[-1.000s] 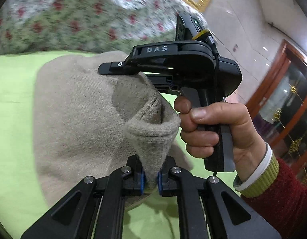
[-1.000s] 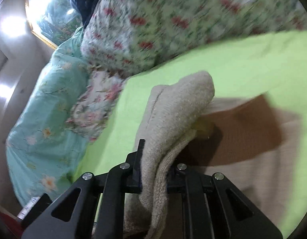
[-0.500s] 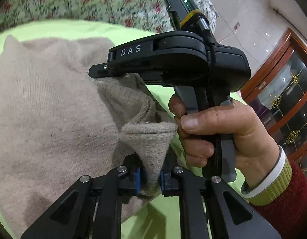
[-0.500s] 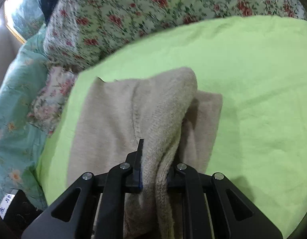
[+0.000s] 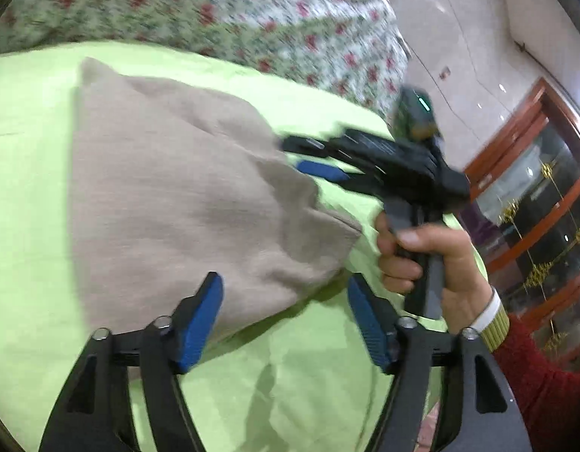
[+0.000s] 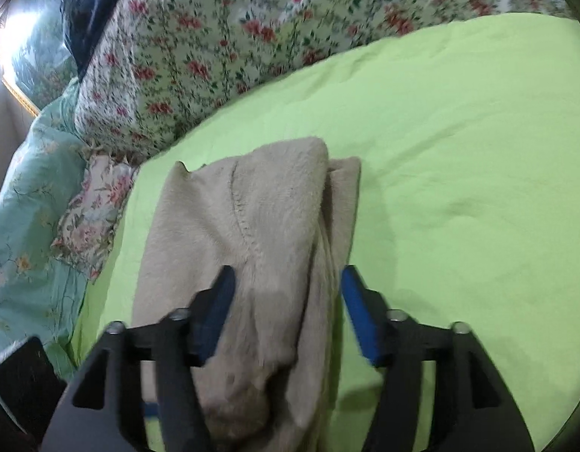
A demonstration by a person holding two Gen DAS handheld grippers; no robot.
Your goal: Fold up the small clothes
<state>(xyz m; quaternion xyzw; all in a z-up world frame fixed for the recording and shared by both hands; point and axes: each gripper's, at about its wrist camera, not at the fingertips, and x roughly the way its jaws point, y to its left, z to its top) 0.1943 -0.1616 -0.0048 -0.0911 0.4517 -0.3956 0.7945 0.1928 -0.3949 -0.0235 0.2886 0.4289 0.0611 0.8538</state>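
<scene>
A beige knitted garment (image 5: 184, 196) lies folded on the lime-green sheet (image 5: 26, 226); it also shows in the right wrist view (image 6: 259, 226). My left gripper (image 5: 286, 301) is open, its blue pads at the garment's near edge, holding nothing. My right gripper (image 6: 288, 293) is open above the garment's near end. In the left wrist view the right gripper (image 5: 316, 158) sits at the garment's far right side, blue pad showing, held by a hand (image 5: 433, 263).
A floral quilt (image 6: 214, 45) and a teal flowered cover (image 6: 26, 207) bound the sheet (image 6: 459, 150) at the back and left. A wooden glass cabinet (image 5: 534, 207) stands to the right beyond the bed edge.
Both grippers have opened and let go of the garment's folded edge. The garment has dropped flat onto the sheet in a folded shape. Both grippers have drawn back a little.
</scene>
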